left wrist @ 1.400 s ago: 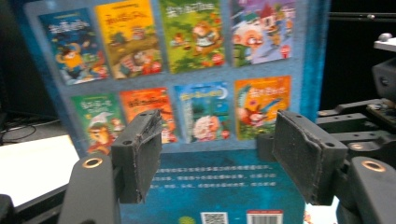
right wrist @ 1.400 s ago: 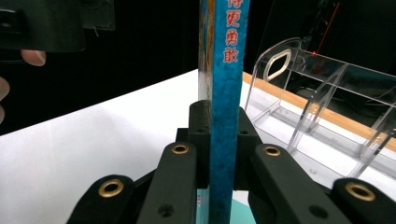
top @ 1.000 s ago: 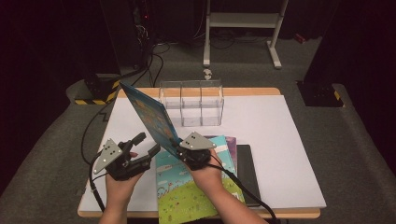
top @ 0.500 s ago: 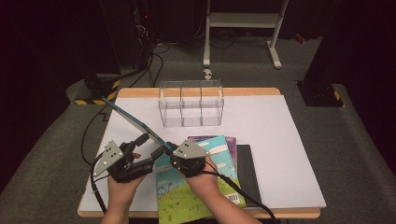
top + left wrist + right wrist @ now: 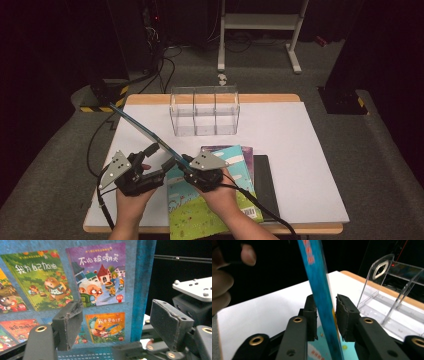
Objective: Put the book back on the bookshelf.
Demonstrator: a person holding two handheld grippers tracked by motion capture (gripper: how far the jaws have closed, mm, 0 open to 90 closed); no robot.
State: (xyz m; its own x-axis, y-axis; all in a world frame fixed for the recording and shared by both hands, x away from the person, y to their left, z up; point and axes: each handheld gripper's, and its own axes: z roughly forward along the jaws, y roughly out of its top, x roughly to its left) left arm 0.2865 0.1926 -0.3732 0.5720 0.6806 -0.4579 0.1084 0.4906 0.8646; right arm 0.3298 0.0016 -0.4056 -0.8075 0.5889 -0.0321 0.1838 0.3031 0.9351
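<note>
From the high view, the blue picture book (image 5: 150, 135) has swung. A second ago its cover faced up toward the camera; now it shows as a thin edge, a slanting line rising from the right tool (image 5: 186, 162) toward the bench's (image 5: 300, 165) far left corner. The left tool (image 5: 157, 161) sits just beside it, low on the near left. Both tools' jaws have just been spreading. I read this as a handover or re-grip, with the book loosely supported meanwhile. The clear three-slot organizer (image 5: 205, 112) stands well ahead with open bench between. A stack of books (image 5: 210, 210) lies under the right hand.

In the left gripper view, the left tool (image 5: 115, 322) is spread wide. The book's back cover (image 5: 100, 277), with its small cover pictures, faces it just beyond the pads, its spine edge falling between them. Nothing is pinched.

In the right gripper view, the right tool (image 5: 325, 312) straddles the book (image 5: 317, 277), which stands upright between the pads. A gap shows on one side, so the pinch has loosened. The organizer (image 5: 387, 290) lies ahead to one side, and bare bench (image 5: 262, 312) to the other leaves room to move. With both tools slack, the book could topple.
</note>
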